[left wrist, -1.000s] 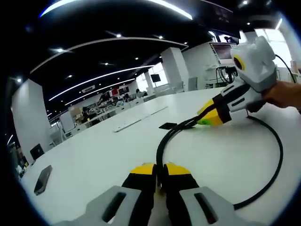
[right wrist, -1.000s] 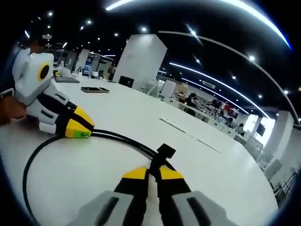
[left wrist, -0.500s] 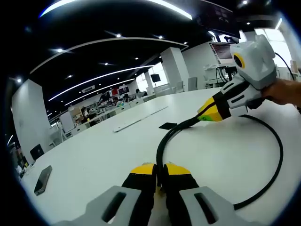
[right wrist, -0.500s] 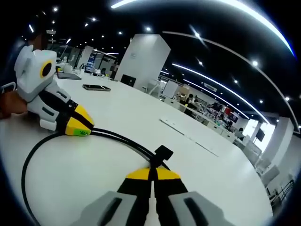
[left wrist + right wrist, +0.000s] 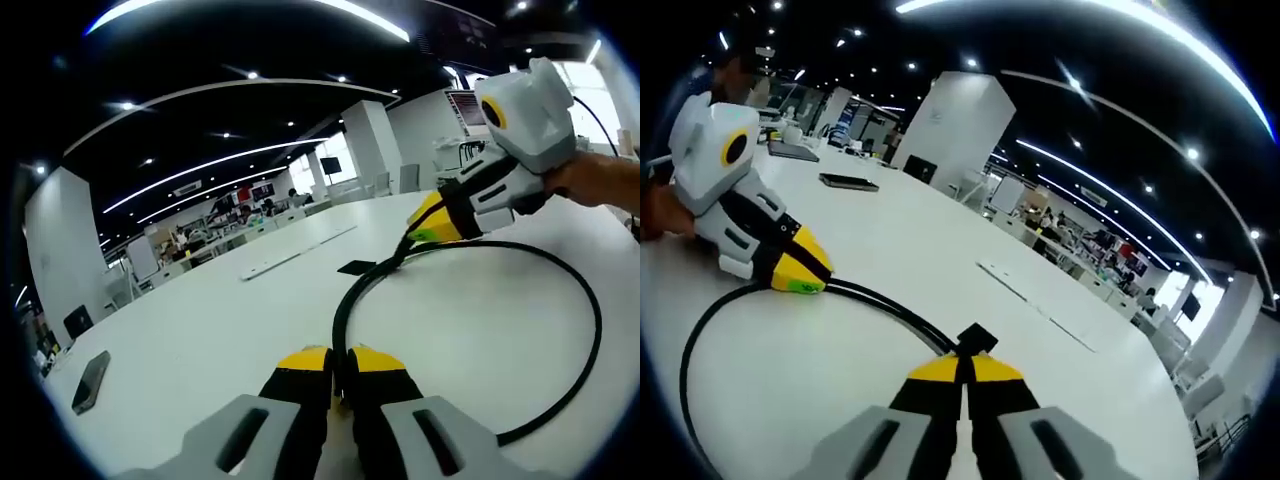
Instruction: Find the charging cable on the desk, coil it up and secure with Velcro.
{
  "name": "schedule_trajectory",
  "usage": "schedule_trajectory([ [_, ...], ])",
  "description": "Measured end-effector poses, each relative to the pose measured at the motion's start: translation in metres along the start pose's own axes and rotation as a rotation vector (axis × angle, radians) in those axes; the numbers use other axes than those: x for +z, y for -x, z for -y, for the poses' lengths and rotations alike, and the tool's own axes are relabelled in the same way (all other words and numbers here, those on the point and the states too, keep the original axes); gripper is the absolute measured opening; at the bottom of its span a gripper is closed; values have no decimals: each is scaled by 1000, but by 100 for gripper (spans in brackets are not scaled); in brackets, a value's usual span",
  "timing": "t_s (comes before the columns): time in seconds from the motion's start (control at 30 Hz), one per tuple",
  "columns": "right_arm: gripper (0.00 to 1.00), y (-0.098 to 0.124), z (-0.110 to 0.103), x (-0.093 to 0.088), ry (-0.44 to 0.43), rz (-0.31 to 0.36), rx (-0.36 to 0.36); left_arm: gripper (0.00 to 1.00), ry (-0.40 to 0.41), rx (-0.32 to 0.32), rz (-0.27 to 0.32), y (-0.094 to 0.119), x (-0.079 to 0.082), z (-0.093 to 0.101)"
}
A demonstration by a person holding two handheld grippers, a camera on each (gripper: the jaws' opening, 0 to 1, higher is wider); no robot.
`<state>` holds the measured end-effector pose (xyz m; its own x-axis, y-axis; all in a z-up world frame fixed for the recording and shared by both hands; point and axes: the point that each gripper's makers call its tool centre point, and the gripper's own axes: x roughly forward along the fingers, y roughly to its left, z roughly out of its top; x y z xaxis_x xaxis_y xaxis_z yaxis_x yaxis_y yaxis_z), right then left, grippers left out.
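Note:
A black charging cable (image 5: 345, 300) lies in a wide loop on the white table (image 5: 200, 330). My left gripper (image 5: 338, 355) is shut on one part of it at the bottom of the left gripper view. From the upper right of that view a hand holds my right gripper (image 5: 420, 235), pinching the cable a little above the table. In the right gripper view my right gripper (image 5: 962, 365) is shut on the cable (image 5: 880, 300), with a black Velcro tab (image 5: 977, 337) just past its tips. The left gripper (image 5: 810, 285) grips the loop at the left.
A dark phone (image 5: 90, 382) lies near the table's left edge. A long white strip (image 5: 270, 266) runs across the middle. A flat dark device (image 5: 848, 182) and a laptop (image 5: 790, 150) sit farther back. Office desks and pillars stand beyond.
My right gripper's jaws have gone from slightly apart to shut on the cable. It has risen a little, lifting that part of the loop. The left gripper has stayed put.

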<state>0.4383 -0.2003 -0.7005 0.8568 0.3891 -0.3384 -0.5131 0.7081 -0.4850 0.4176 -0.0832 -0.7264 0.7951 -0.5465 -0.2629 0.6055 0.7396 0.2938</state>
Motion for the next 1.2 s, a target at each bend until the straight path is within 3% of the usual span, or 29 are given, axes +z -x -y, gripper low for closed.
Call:
schedule_trajectory([
  [1.2, 4, -22, 16, 13, 66, -13, 19, 8, 8, -5, 4, 0, 0, 2],
])
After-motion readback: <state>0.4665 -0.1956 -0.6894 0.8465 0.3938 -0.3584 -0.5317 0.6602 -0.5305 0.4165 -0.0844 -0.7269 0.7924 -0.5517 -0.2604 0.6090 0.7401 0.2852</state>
